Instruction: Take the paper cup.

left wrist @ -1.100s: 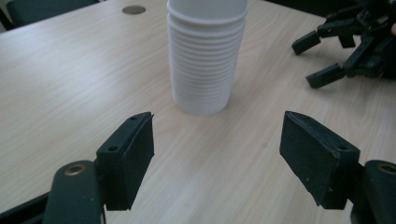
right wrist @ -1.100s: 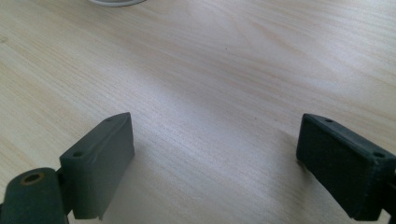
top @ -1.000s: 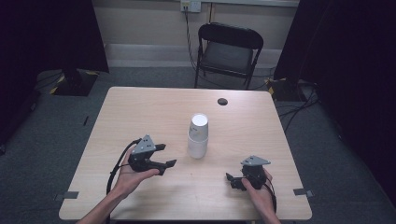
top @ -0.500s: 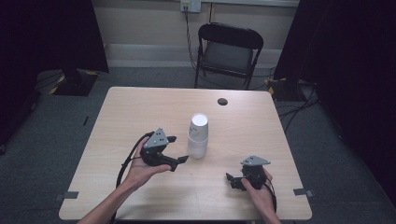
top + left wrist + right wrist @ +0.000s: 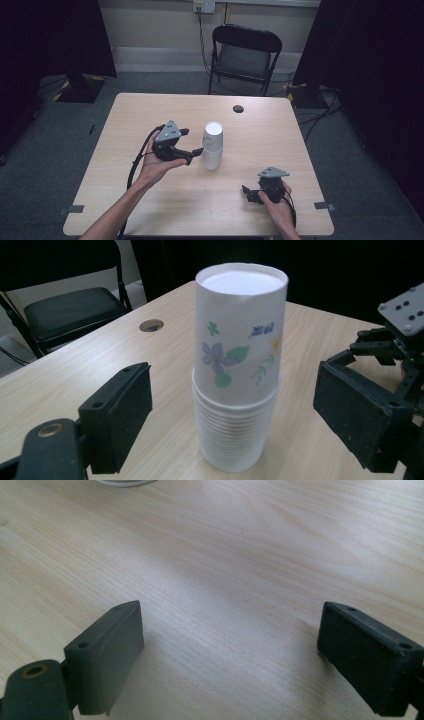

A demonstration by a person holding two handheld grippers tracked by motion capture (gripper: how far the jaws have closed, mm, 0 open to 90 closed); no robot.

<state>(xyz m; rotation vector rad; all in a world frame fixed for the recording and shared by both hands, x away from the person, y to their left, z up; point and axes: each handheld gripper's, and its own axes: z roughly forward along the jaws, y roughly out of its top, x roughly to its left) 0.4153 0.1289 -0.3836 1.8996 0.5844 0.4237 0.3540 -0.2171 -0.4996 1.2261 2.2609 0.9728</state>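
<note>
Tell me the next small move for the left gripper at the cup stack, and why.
Probably ease the left gripper forward until its open fingers flank the top cup, then close. The fingers stand wide apart and short of the cup stack, touching nothing. The flowered top cup sits raised above the others, offering a free wall to grip.

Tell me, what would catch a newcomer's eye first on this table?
Probably the stack of white paper cups standing upright near the middle of the wooden table, its top cup printed with small flowers. The left tool is right beside it, jaws open with the stack between them but not pressing on it. The right tool rests low near the table's front right, jaws open over bare wood.
</note>
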